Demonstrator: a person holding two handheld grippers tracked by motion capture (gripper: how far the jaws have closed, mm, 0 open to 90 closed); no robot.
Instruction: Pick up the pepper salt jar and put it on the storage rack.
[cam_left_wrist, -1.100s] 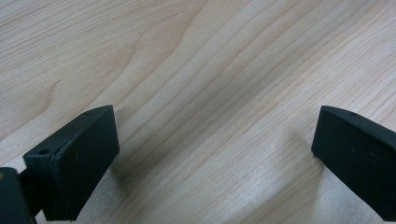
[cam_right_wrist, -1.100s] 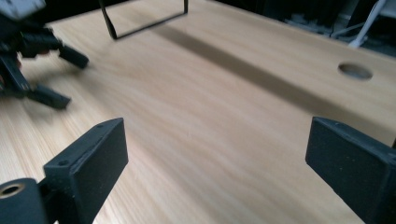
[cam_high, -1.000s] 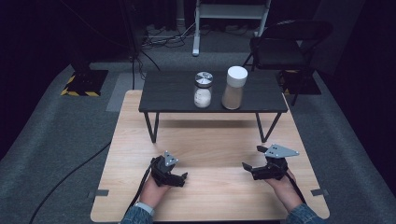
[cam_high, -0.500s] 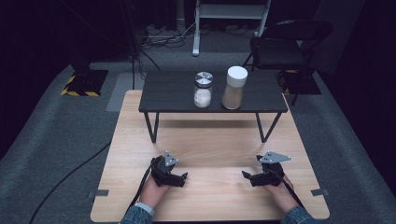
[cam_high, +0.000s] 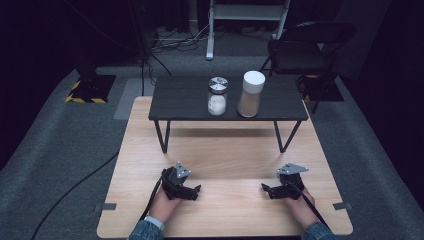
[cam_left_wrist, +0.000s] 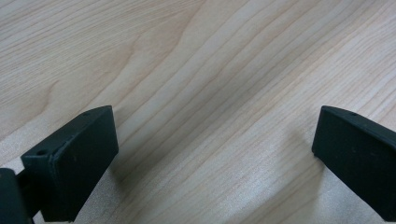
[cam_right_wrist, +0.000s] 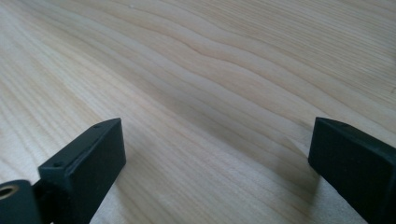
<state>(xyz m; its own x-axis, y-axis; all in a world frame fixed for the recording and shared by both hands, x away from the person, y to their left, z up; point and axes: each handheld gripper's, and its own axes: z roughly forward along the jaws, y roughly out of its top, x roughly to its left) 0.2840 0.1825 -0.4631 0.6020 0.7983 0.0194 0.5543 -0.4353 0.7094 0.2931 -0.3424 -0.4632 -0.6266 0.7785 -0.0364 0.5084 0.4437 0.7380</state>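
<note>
My left gripper (cam_high: 192, 192) rests low on the light wooden tabletop (cam_high: 225, 155) at the front left, held by a hand. In the left gripper view its black jaws stand wide apart over bare wood, so the left gripper (cam_left_wrist: 215, 154) is open. My right gripper (cam_high: 267, 191) sits at the front right, fingertips pointing left. Its jaws have just been opening; the right gripper (cam_right_wrist: 217, 158) is open with nothing between the jaws. Far back, a glass jar with a metal lid (cam_high: 217, 96) and a white-lidded canister (cam_high: 251, 94) stand on a low black table (cam_high: 185, 100).
The black table's legs (cam_high: 162, 135) stand on the wooden board's far half. A dark chair (cam_high: 310, 45) is behind at the right. A cable (cam_high: 75, 190) runs over the grey carpet at the left, and a yellow-black striped base (cam_high: 90, 92) lies beyond it.
The right gripper has come down to the tabletop and shifted slightly left and nearer the person. The left gripper has stayed put.
</note>
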